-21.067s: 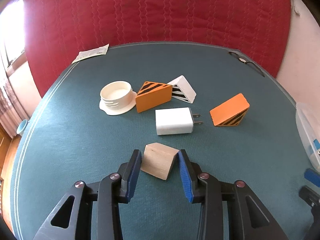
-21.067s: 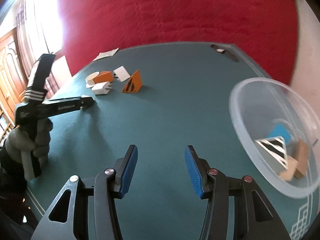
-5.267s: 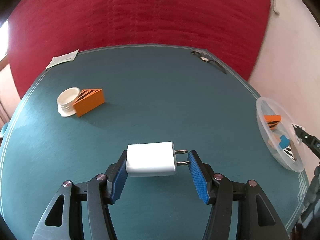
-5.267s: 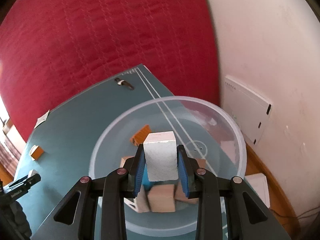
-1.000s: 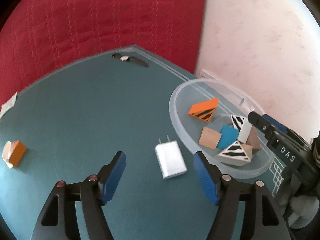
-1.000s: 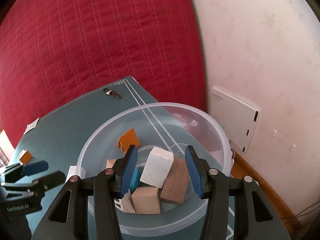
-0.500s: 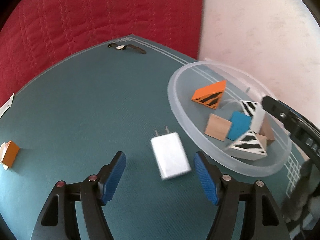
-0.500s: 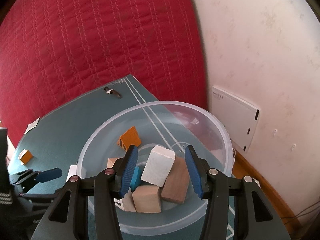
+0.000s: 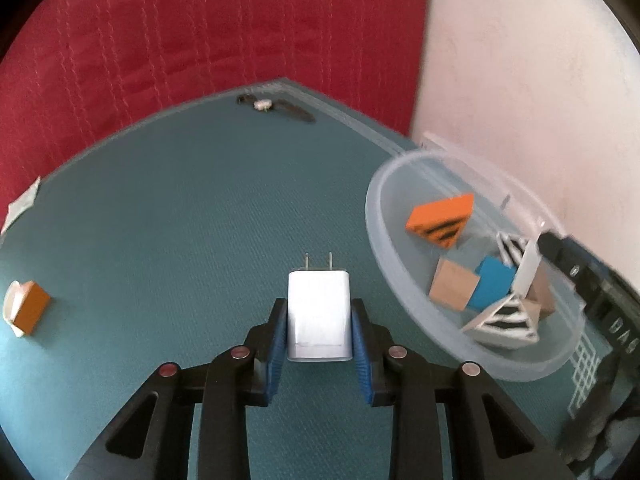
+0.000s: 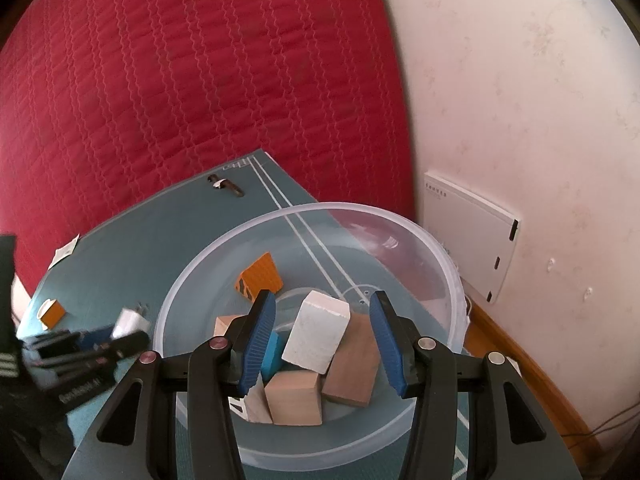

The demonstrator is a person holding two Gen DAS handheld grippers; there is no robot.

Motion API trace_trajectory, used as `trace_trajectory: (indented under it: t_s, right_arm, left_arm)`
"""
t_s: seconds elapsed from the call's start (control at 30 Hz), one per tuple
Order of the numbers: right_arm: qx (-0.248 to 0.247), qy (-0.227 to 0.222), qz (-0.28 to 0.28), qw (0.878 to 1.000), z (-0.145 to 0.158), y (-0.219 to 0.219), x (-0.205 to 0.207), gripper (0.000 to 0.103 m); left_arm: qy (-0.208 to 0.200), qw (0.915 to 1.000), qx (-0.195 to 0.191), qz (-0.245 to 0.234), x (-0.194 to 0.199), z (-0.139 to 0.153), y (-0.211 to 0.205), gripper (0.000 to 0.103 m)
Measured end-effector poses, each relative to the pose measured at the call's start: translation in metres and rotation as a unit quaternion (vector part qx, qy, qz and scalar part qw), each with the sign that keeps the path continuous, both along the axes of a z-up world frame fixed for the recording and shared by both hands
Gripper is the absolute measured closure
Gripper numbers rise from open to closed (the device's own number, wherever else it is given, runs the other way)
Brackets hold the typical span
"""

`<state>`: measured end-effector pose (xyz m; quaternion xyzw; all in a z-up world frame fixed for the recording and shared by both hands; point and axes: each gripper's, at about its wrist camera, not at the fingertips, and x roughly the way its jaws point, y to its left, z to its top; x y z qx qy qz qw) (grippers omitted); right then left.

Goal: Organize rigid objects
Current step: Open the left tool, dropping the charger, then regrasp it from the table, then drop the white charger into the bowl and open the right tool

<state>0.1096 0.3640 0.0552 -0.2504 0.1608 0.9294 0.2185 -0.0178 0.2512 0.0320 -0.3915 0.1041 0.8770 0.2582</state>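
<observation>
My left gripper (image 9: 319, 326) is shut on a white plug charger (image 9: 319, 312), prongs pointing away, just left of the clear plastic bowl (image 9: 384, 264). The bowl (image 10: 448, 276) holds several blocks: an orange striped wedge (image 9: 440, 220), a blue block (image 9: 494, 284), wooden blocks (image 10: 294, 398) and a white block (image 10: 318, 330). My right gripper (image 10: 322, 338) is open above the bowl, its jaws apart on either side of the white block without touching it. The left gripper and charger also show in the right wrist view (image 10: 130, 322).
An orange wedge next to a white cap (image 9: 26, 312) lies far left on the teal table (image 9: 180, 220). A wristwatch (image 9: 276, 106) lies at the far edge, a paper slip (image 9: 20, 204) at the left edge. A red quilted wall and a white wall stand behind.
My left gripper has moved onto the charger and closed on it; half a second ago it was open above it. The right gripper stays open over the bowl.
</observation>
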Motion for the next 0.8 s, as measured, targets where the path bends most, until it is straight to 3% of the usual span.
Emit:
trace_trajectory:
  t_s: [0.2, 0.43, 0.47, 0.5, 0.53, 0.8]
  right_arm:
    - [0.000, 0.003, -0.001, 1.000, 0.000, -0.001, -0.001, 0.052]
    - [-0.003, 0.005, -0.002, 1.000, -0.001, 0.000, -0.001, 0.052]
    - [-0.003, 0.006, -0.002, 1.000, 0.000, 0.000, -0.001, 0.052]
    - [-0.004, 0.006, -0.001, 1.000, -0.001, 0.000, -0.002, 0.052]
    - [-0.004, 0.006, -0.002, 1.000, 0.000, 0.000, -0.001, 0.052]
    - [-0.001, 0.007, -0.004, 1.000, 0.000, -0.001, -0.001, 0.052]
  left_arm:
    - [0.027, 0.9992, 0.012, -0.026, 0.005, 0.024, 0.019, 0.072]
    - [0.023, 0.9981, 0.022, -0.054, 0.004, 0.026, 0.047, 0.071]
    - [0.017, 0.9980, 0.025, -0.056, 0.003, 0.025, 0.048, 0.061]
    - [0.007, 0.9980, 0.029, -0.055, 0.001, 0.024, 0.049, 0.035]
    - [0.002, 0.9980, 0.038, -0.050, -0.001, 0.024, 0.047, 0.024]
    - [0.018, 0.9989, 0.040, -0.016, -0.005, 0.025, 0.027, 0.020]
